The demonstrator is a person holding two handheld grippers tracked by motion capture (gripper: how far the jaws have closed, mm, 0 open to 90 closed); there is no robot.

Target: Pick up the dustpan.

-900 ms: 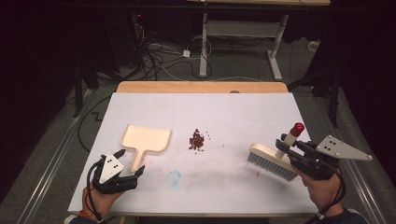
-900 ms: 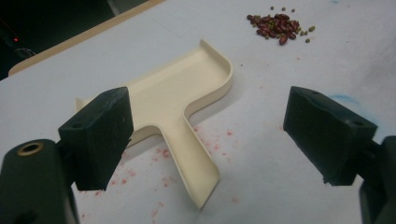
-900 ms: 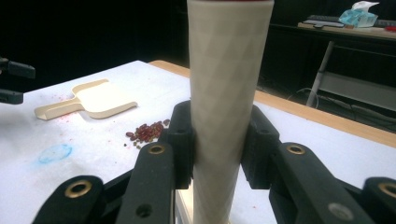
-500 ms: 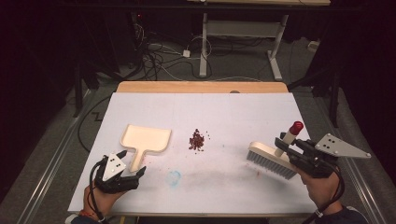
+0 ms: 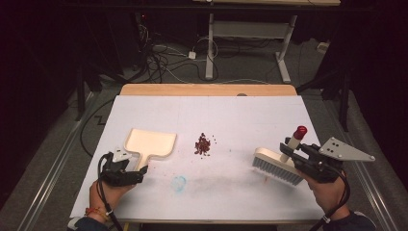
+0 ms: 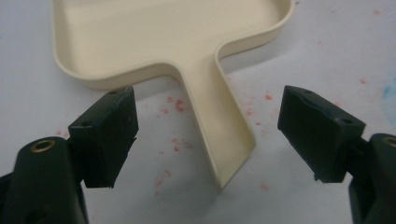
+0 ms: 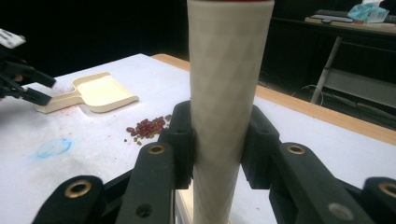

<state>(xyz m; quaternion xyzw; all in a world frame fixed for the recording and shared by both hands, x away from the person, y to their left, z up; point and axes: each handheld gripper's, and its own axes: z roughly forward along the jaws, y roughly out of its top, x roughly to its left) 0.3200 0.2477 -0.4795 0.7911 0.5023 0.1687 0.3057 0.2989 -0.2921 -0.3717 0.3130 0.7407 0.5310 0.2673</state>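
Two grippers are at work over the white table (image 5: pixel 240 115), one in each of the person's hands. At the near left, the left gripper (image 5: pixel 137 174) has its jaws spread wide on either side of the handle of the cream dustpan (image 5: pixel 150 143); in the left gripper view the handle (image 6: pixel 219 135) runs down between the two black pads without either one touching it. The pan lies flat on the table, its tray pointing away from the person. Over at the right, the right gripper (image 5: pixel 294 156) is clamped on the pale handle of a brush (image 5: pixel 276 166), and the right gripper view shows both jaws pressed against that round handle (image 7: pixel 224 93). The handle has a red tip and tilts up and away, with the bristles down toward the table. Between pan and brush, nearer the pan, sits a small heap of dark red beans (image 5: pixel 203 144), well apart from the brush. A faint blue smudge (image 5: pixel 179 183) marks the table just beside the left gripper.
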